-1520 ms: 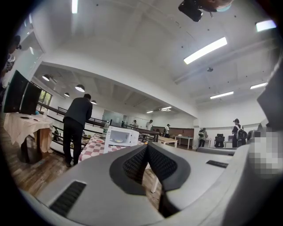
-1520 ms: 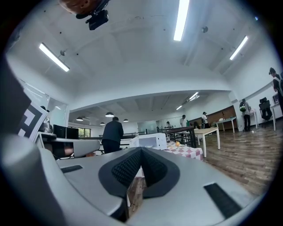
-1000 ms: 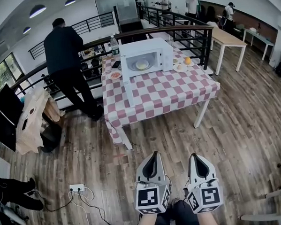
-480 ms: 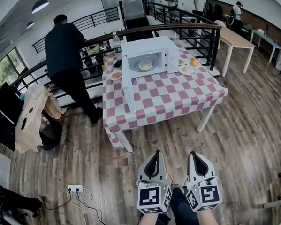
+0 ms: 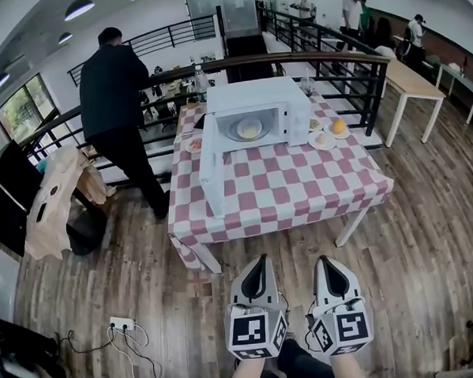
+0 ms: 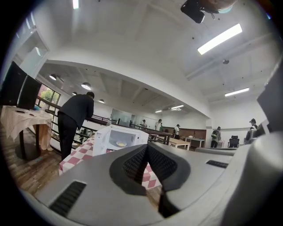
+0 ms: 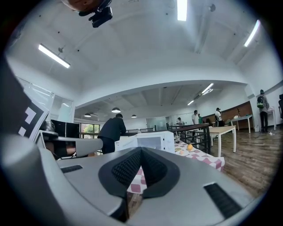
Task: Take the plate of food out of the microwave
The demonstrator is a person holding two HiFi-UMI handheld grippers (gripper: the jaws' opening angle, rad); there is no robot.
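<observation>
A white microwave (image 5: 256, 112) stands at the back of a table with a red-and-white checked cloth (image 5: 299, 185). Its door (image 5: 212, 170) hangs open toward the left. Inside sits a plate of pale food (image 5: 249, 129). My left gripper (image 5: 261, 260) and right gripper (image 5: 326, 259) are side by side low in the head view, over the wooden floor and well short of the table. Both are shut with nothing in them. The left gripper view shows the microwave (image 6: 118, 138) and plate (image 6: 120, 143) far beyond the shut left gripper (image 6: 147, 148). Past the right gripper (image 7: 141, 150) the microwave (image 7: 150, 141) appears too.
A person in black (image 5: 114, 96) stands at the railing (image 5: 348, 60) left of the table. Small plates with food and an orange (image 5: 337, 126) sit right of the microwave. A cloth-draped stand (image 5: 55, 202) is at the left. A power strip (image 5: 121, 323) lies on the floor.
The table and microwave have come closer and lower in the head view. Both grippers keep their place at the bottom of the view, still shut.
</observation>
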